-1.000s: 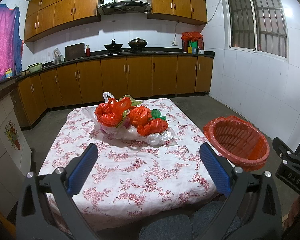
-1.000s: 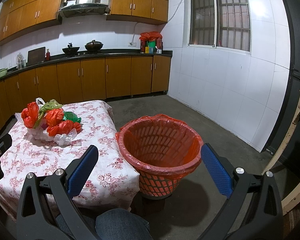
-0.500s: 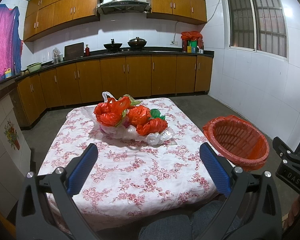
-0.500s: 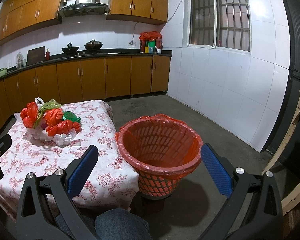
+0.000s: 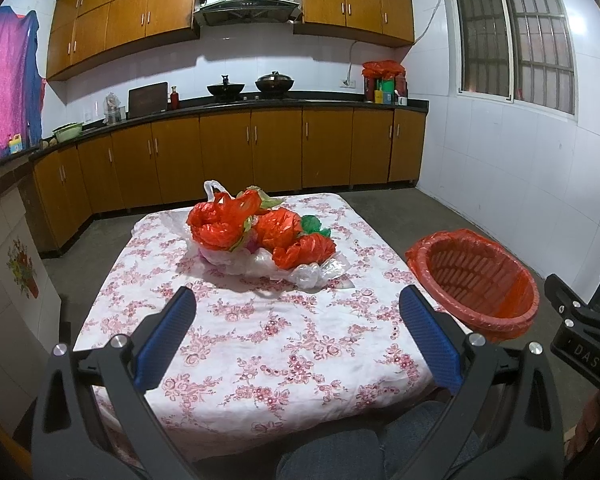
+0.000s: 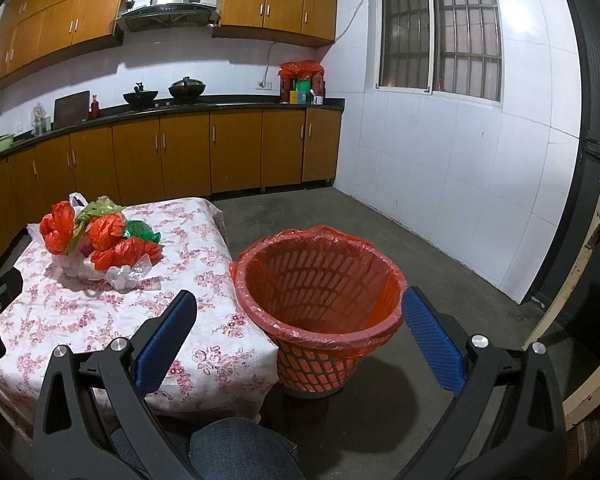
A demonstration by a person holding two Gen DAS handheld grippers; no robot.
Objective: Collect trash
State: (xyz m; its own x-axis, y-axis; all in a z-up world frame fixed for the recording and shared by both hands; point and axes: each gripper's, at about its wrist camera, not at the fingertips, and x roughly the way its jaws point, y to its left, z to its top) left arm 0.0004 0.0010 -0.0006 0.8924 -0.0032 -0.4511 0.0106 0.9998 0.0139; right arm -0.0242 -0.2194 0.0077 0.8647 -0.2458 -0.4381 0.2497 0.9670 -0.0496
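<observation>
A heap of crumpled orange, green and clear plastic bags (image 5: 260,240) lies on the far half of the surface, a square table under a white cloth with red flowers (image 5: 260,344), roughly midway between its left and right edges. Just beside the surface's right edge stands a round orange slatted plastic basket lined with an orange plastic bag (image 6: 320,300), raised on a dark block on the grey concrete floor (image 6: 440,240).

The left hand-held gripper (image 5: 298,320) hangs above the surface's near edge with its blue-padded fingers spread wide, holding nothing. The right hand-held gripper (image 6: 300,324) is likewise wide open with nothing between its fingers, and points at the basket from the near side.
</observation>
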